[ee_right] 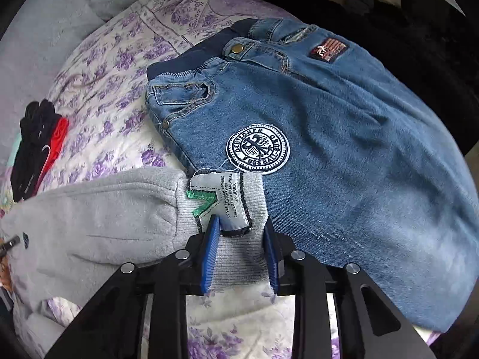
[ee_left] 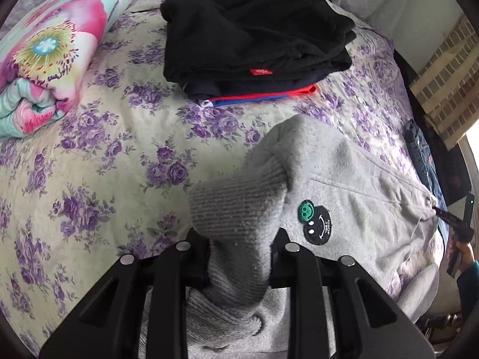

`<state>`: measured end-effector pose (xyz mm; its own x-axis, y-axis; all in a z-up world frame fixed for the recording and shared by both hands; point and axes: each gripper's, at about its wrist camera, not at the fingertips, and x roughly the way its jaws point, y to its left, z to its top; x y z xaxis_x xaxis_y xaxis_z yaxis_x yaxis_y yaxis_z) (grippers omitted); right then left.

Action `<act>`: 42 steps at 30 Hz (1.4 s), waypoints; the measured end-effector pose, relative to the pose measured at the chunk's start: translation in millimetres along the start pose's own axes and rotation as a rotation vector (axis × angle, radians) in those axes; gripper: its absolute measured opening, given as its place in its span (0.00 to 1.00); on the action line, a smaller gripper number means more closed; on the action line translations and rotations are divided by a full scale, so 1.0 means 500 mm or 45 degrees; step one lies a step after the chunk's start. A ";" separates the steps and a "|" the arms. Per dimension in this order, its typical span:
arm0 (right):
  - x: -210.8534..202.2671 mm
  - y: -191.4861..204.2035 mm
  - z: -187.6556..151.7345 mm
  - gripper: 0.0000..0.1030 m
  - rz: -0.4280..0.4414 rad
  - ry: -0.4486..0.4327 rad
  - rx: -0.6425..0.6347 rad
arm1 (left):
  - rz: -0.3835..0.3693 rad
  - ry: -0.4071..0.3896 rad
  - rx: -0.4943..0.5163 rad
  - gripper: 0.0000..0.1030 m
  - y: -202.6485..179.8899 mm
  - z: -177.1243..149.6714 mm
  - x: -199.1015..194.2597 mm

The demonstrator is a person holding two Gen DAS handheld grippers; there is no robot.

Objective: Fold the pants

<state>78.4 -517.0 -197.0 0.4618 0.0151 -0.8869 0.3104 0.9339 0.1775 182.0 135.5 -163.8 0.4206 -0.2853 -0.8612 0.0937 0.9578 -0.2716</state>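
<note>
So that the fold can start, each ribbed end of the grey pants (ee_left: pixel 344 173) is pinched: left gripper (ee_left: pixel 239 257), right gripper (ee_right: pixel 241 251).

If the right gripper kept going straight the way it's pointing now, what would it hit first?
Probably the blue jeans. The right gripper is shut on the grey pants' ribbed cuff, and the denim with the round patch lies directly ahead, though depth is hard to judge.
</note>
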 end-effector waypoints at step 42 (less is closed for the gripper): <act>-0.258 0.110 -0.333 0.75 0.223 -0.008 0.090 | 0.456 -0.044 -0.137 0.87 0.268 -0.262 -0.332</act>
<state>-102.3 -407.9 -143.9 0.5188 0.1725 -0.8373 0.2828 0.8897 0.3585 6.4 306.9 -113.3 0.4398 0.0698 -0.8954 -0.1591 0.9873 -0.0011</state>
